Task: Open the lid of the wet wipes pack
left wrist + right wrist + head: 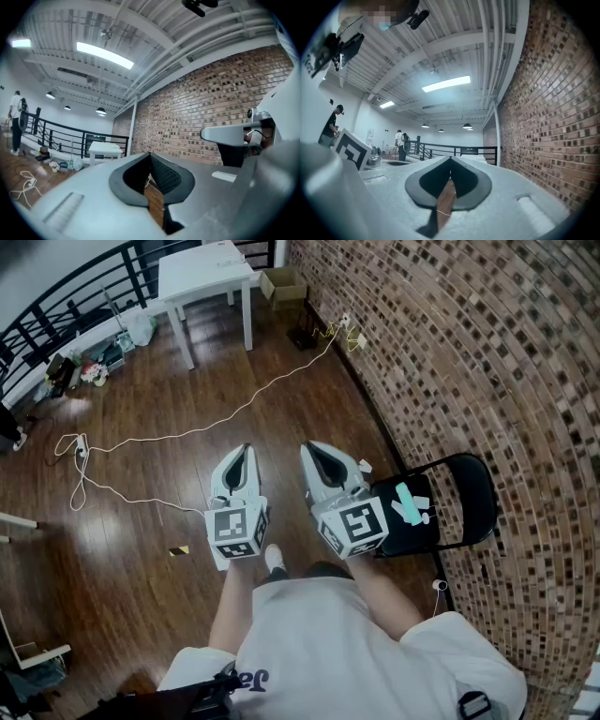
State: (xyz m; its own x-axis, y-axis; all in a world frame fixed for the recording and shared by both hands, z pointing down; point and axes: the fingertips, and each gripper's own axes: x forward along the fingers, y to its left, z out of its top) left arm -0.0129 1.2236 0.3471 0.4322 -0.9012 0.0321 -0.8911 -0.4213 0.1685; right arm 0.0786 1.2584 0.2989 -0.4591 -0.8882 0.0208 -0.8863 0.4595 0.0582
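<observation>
Holding: left tool (246,450) and right tool (307,447) side by side and level, both pointing ahead over the wood floor (169,381), neither aimed at the chair (473,486)
Left tool state: jaws closed tip to tip, nothing gripped, only floor seen through the hollow behind the tips
Right tool state: jaws closed too, empty
Task thing: teal and white item (410,505) on the black folding chair's seat by the brick wall, taken to be the wet wipes pack; too small to make out the lid
Key relation: pack lies to the right of the right tool and lower, just beside its marker cube in the head view; both tools point past it, not toward it
Long axis: teal strip seems to run roughly away from the person, a bit slanted, not sure
Nearer hand: right; left tool sits farther off with the right tool between it and the pack
Stage: judged not begun, no tool at the pack
Next move needs: swing right and tip down toward the seat, jaws opened before reaching the lid
</observation>
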